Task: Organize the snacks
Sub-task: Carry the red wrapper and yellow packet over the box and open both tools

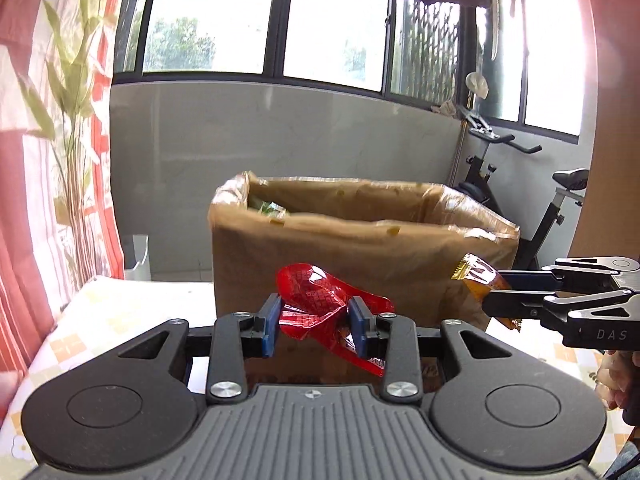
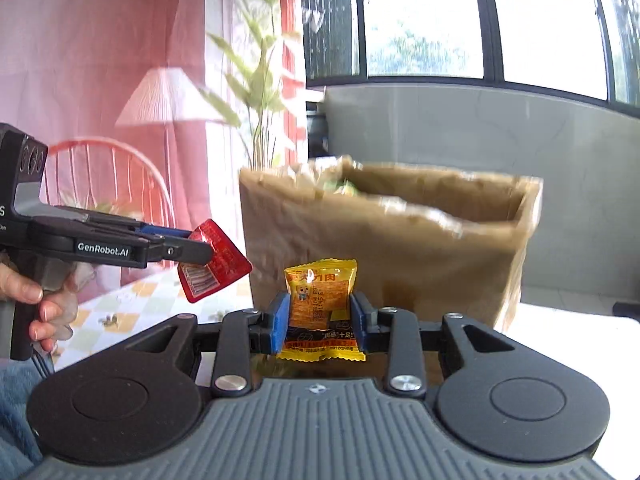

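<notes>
Left gripper (image 1: pixel 314 322) pinches a red packet (image 1: pixel 320 300); right gripper (image 2: pixel 320 326) clamps a yellow packet (image 2: pixel 320 300), seemingly before the box (image 2: pixel 400 240).

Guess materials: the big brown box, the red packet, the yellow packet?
Brown box: looks like corrugated cardboard, matte, with shiny clear tape wrinkled along its rim.
Red packet in the left gripper: thin glossy plastic film, semi-translucent, crumpled, with glare on it.
Yellow packet in the right gripper: printed glossy plastic film, probably laminated, with crimped serrated seals at the ends.
</notes>
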Demonstrator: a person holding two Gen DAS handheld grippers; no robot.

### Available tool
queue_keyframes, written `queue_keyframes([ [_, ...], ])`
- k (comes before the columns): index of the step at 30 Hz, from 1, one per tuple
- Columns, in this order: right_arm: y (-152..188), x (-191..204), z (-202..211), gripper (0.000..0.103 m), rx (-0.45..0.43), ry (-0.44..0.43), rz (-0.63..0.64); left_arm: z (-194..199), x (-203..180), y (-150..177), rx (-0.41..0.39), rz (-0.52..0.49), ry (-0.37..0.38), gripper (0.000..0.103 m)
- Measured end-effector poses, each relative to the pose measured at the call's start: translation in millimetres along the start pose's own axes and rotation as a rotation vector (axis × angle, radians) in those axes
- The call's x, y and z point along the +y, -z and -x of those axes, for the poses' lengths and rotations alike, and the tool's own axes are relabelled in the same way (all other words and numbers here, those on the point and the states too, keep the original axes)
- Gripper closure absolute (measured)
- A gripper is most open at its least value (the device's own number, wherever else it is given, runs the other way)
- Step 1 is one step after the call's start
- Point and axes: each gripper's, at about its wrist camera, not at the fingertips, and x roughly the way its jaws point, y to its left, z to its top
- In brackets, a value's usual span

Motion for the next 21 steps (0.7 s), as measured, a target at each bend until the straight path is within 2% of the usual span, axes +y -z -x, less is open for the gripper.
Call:
queue_keyframes([
  [3, -33, -8, 4, 0.069, -0.06, 0.047, 0.032, -8, -9, -37, -0.069, -0.023, 0.039, 0.065],
  [7, -61, -25, -12, 0.069, -0.056, 0.145, 0.051, -38, -16, -73, -0.099, -0.029, 0.063, 0.065],
  [14, -73, -68, -62, 0.069, 0.085, 0.268, -0.005, -106, -38, -91, 0.003, -0.053, 0.047, 0.065],
  [18, -72, -82, -75, 0.067, 0.127, 0.308, -0.028, -133, -47, -91, 0.061, -0.084, 0.059, 0.058],
  [21, -71, -87, -76, 0.062, 0.127, 0.308, -0.044, -137, -44, -86, 0.069, -0.088, 0.034, 0.057],
])
